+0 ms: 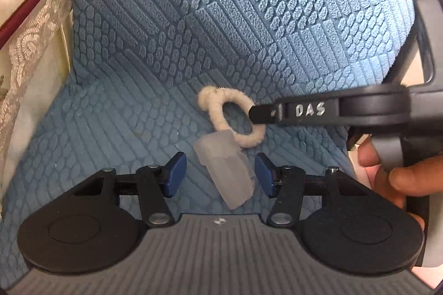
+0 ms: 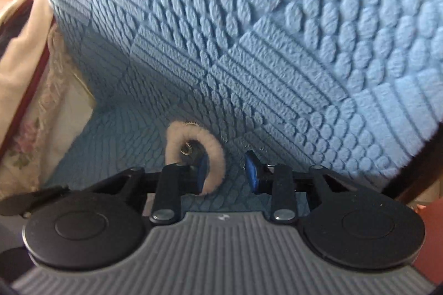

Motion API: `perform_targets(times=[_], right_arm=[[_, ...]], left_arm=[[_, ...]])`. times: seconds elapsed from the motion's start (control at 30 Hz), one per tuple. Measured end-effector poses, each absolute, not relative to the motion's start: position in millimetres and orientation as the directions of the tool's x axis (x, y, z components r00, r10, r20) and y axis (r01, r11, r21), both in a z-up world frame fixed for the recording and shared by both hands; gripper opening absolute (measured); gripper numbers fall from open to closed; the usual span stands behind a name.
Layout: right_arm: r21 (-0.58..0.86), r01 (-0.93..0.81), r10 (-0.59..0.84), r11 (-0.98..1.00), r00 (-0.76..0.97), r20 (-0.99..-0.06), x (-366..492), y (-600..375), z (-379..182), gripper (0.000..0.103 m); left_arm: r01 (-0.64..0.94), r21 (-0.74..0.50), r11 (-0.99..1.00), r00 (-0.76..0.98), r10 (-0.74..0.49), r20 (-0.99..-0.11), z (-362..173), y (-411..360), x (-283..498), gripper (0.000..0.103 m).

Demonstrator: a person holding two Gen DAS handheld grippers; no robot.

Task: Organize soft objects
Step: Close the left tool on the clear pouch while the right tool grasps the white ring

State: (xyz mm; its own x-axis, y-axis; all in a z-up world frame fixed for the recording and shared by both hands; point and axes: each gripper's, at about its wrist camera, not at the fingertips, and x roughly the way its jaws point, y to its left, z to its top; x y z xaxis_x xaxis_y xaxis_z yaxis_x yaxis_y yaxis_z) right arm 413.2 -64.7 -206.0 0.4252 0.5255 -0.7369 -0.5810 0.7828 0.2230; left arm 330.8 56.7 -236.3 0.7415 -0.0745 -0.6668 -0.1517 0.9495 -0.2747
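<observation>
1. Scrunchie, cream and fuzzy, is seen lying on the blue textured sofa seat, near the foot of the backrest.
2. A translucent plastic piece is seen just beside the scrunchie, toward the left hand-held gripper; what it is cannot be told.
3. The left hand-held gripper is held spread, with the plastic piece between its blue pads but not pressed by either.
4. The right hand-held gripper is partly closed; one side of the scrunchie loop sits between its pads, against the left one, and no pinch is shown yet.
5. In the left view, the right gripper's finger tip is seen reaching the loop's far side.
6. The step in hand is judged to be the pick-up of the scrunchie by the right gripper.
7. For the next move, a full closing on the fuzzy band is called for, then a lift clear of the seat.
</observation>
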Motion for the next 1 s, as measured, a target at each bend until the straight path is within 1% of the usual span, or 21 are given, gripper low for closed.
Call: perform_targets(times=[0.2,0.3,0.37,0.4,0.43,0.47,0.6,0.67,0.73,0.9,1.0], right_arm=[[0.203,-0.625,0.536,0.754,0.407,-0.739,418,-57,-213,0.034],[0.153,-0.666,0.528,0.730,0.407,-0.745,417,-46,-218,0.033],[0.114,-0.687,0.519,0.718,0.419,-0.745,413,-40,-218,0.032],[0.105,-0.692,0.517,0.714,0.420,-0.746,413,-37,-218,0.027],[0.105,-0.697,0.520,0.709,0.416,-0.746,412,-36,-218,0.015],[0.100,-0.698,0.516,0.709,0.417,-0.748,410,-34,-217,0.012],[0.056,-0.721,0.511,0.691,0.431,-0.744,401,-25,-215,0.010],[0.053,-0.713,0.508,0.699,0.443,-0.739,399,-22,-214,0.010],[0.070,-0.697,0.514,0.714,0.453,-0.729,398,-23,-212,0.010],[0.082,-0.677,0.518,0.731,0.473,-0.712,397,-28,-196,0.010],[0.088,-0.685,0.535,0.723,0.476,-0.698,395,-31,-184,0.010]], left_arm=[[-0.156,-0.273,0.949,0.748,-0.067,-0.660,-236,59,338,0.061],[-0.155,-0.259,0.953,0.751,-0.056,-0.657,-237,56,341,0.060],[-0.153,-0.241,0.959,0.753,-0.045,-0.656,-238,53,341,0.052],[-0.148,-0.221,0.964,0.753,-0.035,-0.657,-237,50,340,0.051],[-0.141,-0.200,0.970,0.753,-0.026,-0.657,-237,46,340,0.049],[-0.136,-0.181,0.974,0.753,-0.017,-0.658,-238,43,340,0.047],[-0.110,-0.105,0.988,0.749,0.013,-0.662,-239,32,339,0.035],[-0.110,-0.096,0.989,0.749,0.019,-0.662,-238,32,337,0.026],[-0.107,-0.104,0.989,0.750,0.012,-0.662,-236,34,338,0.020],[-0.120,-0.142,0.982,0.745,-0.006,-0.667,-230,42,334,0.017],[-0.136,-0.218,0.966,0.731,-0.051,-0.681,-227,49,330,0.017]])
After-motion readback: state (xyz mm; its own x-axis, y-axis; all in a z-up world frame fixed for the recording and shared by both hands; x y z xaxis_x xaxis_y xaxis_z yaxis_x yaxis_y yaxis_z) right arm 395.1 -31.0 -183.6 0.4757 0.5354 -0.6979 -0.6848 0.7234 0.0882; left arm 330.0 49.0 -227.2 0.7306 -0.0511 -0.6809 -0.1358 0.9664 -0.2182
